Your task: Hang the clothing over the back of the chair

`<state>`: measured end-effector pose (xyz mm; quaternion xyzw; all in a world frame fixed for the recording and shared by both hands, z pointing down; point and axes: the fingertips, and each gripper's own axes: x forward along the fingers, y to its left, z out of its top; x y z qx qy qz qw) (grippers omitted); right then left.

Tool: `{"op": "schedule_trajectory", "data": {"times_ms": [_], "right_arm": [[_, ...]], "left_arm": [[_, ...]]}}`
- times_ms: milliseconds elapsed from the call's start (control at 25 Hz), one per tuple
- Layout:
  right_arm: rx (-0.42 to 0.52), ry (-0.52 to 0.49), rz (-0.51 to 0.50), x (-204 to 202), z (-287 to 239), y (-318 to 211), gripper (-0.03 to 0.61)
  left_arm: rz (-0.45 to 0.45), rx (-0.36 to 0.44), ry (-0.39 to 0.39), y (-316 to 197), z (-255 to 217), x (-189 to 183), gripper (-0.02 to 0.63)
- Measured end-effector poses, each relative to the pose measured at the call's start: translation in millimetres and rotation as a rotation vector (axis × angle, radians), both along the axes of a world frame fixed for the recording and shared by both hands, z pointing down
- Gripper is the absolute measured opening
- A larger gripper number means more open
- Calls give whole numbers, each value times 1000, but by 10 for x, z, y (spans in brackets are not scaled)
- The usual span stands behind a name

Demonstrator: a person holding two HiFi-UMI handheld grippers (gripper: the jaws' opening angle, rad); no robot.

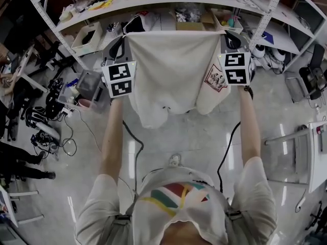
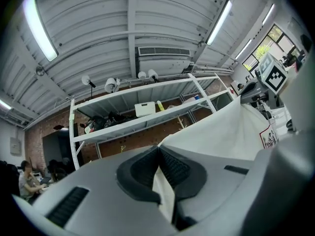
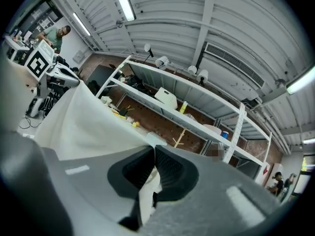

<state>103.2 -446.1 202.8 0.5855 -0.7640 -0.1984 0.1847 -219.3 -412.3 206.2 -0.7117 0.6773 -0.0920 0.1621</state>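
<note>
A white T-shirt point(image 1: 173, 70) with a small print near one sleeve hangs spread out between my two grippers, over the floor in front of the shelving. My left gripper point(image 1: 122, 39) is shut on its top left corner. My right gripper point(image 1: 225, 34) is shut on the top right corner. In the left gripper view, cloth point(image 2: 231, 132) runs out from between the closed pads of the left gripper point(image 2: 158, 150) to the other gripper's marker cube point(image 2: 272, 75). The right gripper view shows the same: the shirt point(image 3: 83, 127) is pinched in the right gripper point(image 3: 153, 151). No chair back shows in front of the shirt.
A white metal shelving rack point(image 1: 168, 4) loaded with boxes and tools stands just behind the shirt. Cables and gear point(image 1: 46, 116) lie on the floor at the left. A metal-framed table point(image 1: 306, 152) stands at the right edge. People sit far off point(image 2: 27, 178).
</note>
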Motion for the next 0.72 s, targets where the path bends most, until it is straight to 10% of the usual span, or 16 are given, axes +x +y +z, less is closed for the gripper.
{"op": "schedule_trajectory", "data": {"times_ms": [720], "right_arm": [[-264, 89, -13, -4, 1477, -211, 9]], "left_arm": [[35, -271, -55, -169, 1556, 8, 17]]}}
